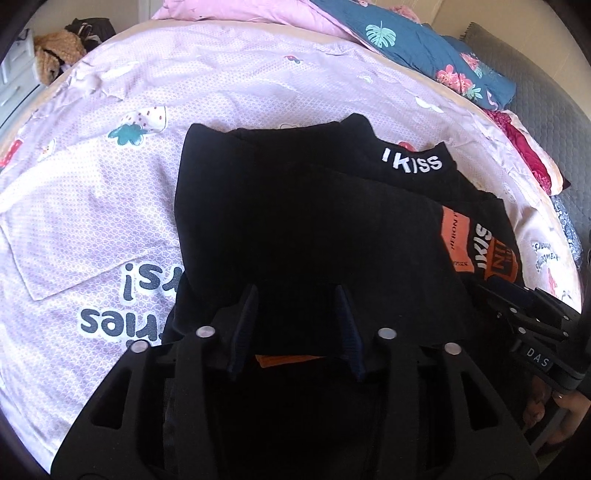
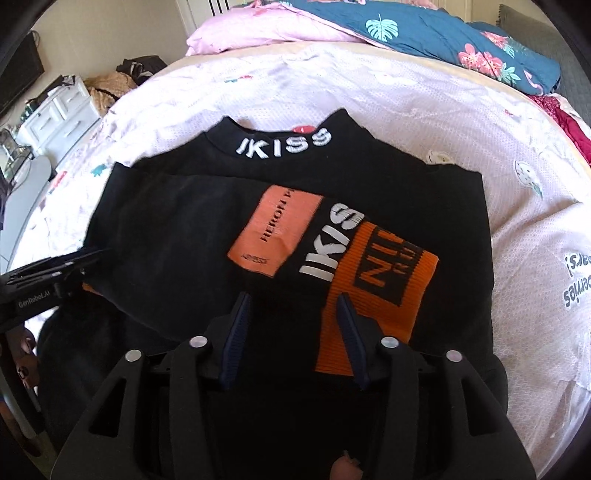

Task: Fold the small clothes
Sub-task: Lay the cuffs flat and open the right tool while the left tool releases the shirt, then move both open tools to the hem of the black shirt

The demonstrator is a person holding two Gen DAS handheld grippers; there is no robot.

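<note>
A black shirt (image 1: 295, 221) with a white "IKISS" collar lies partly folded on the bed, its sleeve with orange patches (image 2: 369, 266) laid across the body. It also shows in the right wrist view (image 2: 177, 236). My left gripper (image 1: 299, 295) is open, its fingers apart over the shirt's near left part. My right gripper (image 2: 293, 301) is open over the near right part, beside the orange cuff. The right gripper shows in the left wrist view (image 1: 517, 295) at the shirt's right edge. The left gripper shows in the right wrist view (image 2: 74, 258) at the left edge.
The bed has a pale pink sheet (image 1: 110, 206) with strawberry prints and dark lettering. A pink quilt (image 2: 258, 29) and a blue floral quilt (image 2: 443, 40) lie at the far end. White drawers (image 2: 55, 114) stand left of the bed.
</note>
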